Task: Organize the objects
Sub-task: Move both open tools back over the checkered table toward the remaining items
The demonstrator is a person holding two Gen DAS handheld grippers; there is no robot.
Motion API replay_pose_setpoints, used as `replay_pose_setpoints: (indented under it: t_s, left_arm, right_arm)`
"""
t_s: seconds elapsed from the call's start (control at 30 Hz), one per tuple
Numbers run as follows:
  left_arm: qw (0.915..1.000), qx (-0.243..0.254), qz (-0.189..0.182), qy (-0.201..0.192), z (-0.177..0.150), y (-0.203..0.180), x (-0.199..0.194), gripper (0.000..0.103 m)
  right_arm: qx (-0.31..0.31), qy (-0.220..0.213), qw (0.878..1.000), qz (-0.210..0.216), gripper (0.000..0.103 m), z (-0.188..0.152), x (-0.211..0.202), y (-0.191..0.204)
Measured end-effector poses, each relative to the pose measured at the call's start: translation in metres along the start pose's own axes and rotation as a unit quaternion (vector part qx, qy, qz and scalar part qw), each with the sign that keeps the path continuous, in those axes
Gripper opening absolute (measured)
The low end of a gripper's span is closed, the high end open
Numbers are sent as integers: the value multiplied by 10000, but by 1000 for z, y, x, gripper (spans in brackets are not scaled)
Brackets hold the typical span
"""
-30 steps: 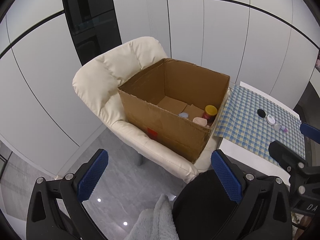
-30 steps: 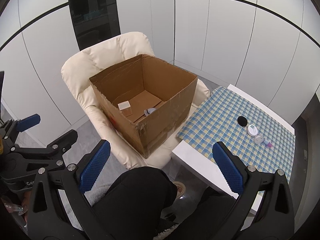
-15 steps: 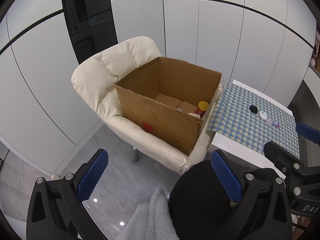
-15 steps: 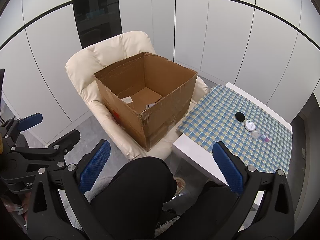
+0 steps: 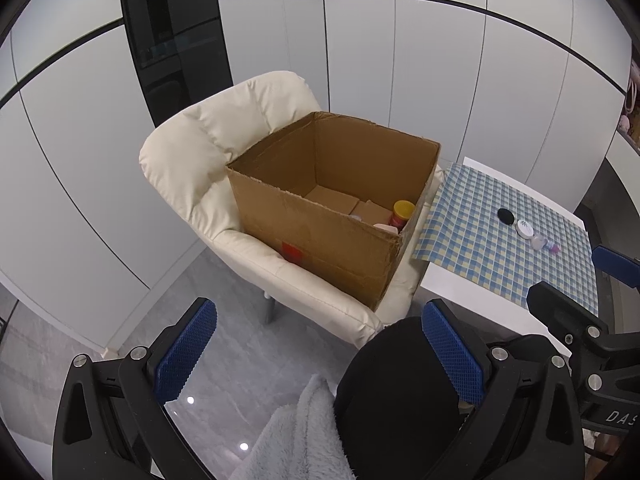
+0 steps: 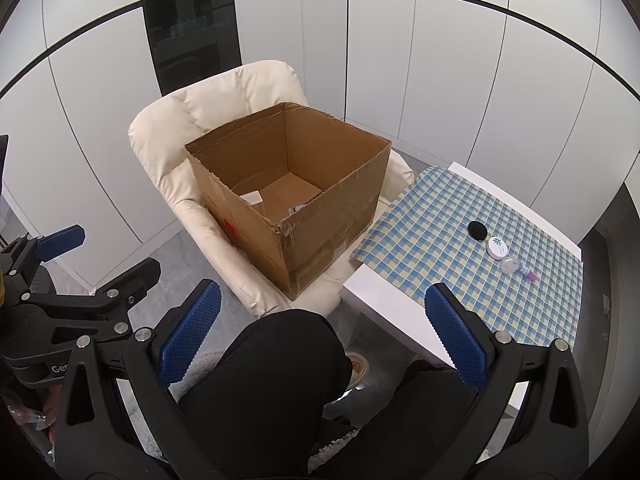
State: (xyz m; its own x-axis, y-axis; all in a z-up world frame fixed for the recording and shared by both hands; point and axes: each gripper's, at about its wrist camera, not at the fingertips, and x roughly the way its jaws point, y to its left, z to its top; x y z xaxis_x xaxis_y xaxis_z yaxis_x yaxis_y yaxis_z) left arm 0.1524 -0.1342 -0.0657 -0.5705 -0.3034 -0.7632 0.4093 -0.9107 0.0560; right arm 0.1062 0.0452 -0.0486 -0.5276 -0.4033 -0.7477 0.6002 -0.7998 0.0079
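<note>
White wall panels behind a box [image 6: 288, 196] on a chair [image 6: 224, 128].
Both grippers, left [image 5: 320, 356] and right [image 6: 316, 348], are spread, empty; the small clear vial [image 6: 510, 266] could roll off the table [image 6: 376, 292] if nudged.

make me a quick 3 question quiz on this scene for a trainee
1. True or false: the cardboard box sits on the cream chair.
2. What lies nearest the box on the checked cloth: A the black disc, B the white jar, C the clear bottle?
3. Is either the left gripper or right gripper holding anything?

Key: 1 true; 2 A; 3 no, both open.
</note>
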Motion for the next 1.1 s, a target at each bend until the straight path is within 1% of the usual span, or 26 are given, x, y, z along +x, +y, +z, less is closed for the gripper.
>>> replay_pose_setpoints:
  t_s: [0.43, 0.53, 0.73, 1.1]
  left_arm:
    - [9996, 262, -99, -71, 4, -21, -3, 102]
    - [9993, 324, -172, -79, 6, -29, -2, 102]
    - [9978, 538, -377, -80, 8, -52, 0, 102]
    - [9920, 1028, -730, -91, 11, -105, 1, 102]
  right_arm:
    - [258, -71, 9995, -178, 103, 1, -7, -23]
    - [346, -60, 9991, -251, 103, -1, -9, -31]
    - [573, -46, 9972, -469, 103, -8, -13, -50]
    - [1127, -21, 9900, -846, 103, -27, -26, -96]
